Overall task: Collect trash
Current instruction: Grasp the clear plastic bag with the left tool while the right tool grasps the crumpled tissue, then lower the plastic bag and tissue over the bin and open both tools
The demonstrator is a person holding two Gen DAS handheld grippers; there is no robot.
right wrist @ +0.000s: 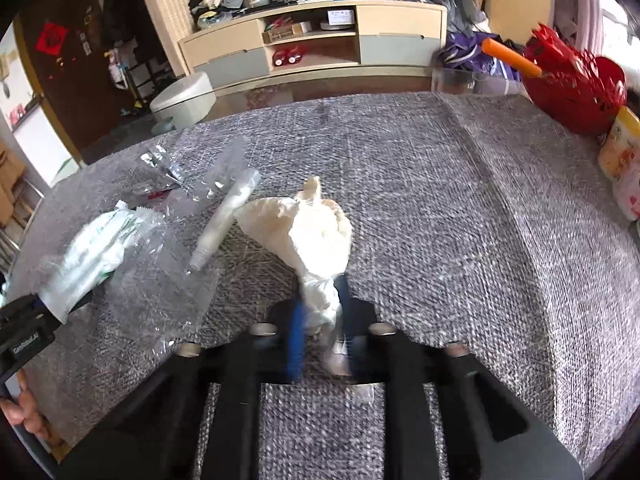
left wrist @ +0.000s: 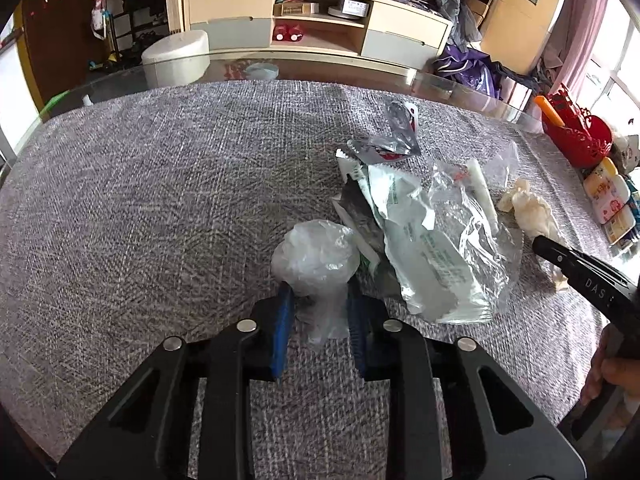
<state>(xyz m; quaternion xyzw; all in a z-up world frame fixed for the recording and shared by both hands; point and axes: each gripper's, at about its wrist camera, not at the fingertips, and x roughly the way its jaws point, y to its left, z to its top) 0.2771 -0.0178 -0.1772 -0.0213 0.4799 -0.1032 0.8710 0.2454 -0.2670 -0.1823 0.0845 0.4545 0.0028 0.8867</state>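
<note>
Crumpled clear plastic bag (left wrist: 316,258), lying on the grey woven cloth (left wrist: 160,208) just left of a heap of wrappers, pinched at its lower tail between the blue pads (left wrist: 282,320) of the left gripper (left wrist: 318,304); jaws nearly closed, plastic bunched between them. Cream-coloured crumpled tissue (right wrist: 308,232), near the middle of the cloth and just right of the heap, caught by its twisted lower end in the right gripper (right wrist: 320,312); jaws drawn in tight on it, that view blurred around the pads.

Best handling, as a judgement: keep both grips firm, lift straight up rather than dragging, since both pieces are light and limp and could slip or snag neighbours. Clear bag touching the wrappers beside it, so a slow lift to avoid pulling them along.

Left on the cloth: a white and green printed pouch (left wrist: 416,232), a sheet of clear film (left wrist: 476,240), a white tube (right wrist: 224,220), and a silver foil wrapper (left wrist: 396,136) farther back.

Cloth spread over a glass-topped table (left wrist: 440,80). At the right edge, a red cut-out basket (right wrist: 576,84) with an orange stick (right wrist: 510,56), and yellow-lidded packs (left wrist: 608,192). Beyond, a low beige cabinet (left wrist: 316,20) with open shelves, a white round stool (left wrist: 176,56), piled clothes and cardboard boxes.
</note>
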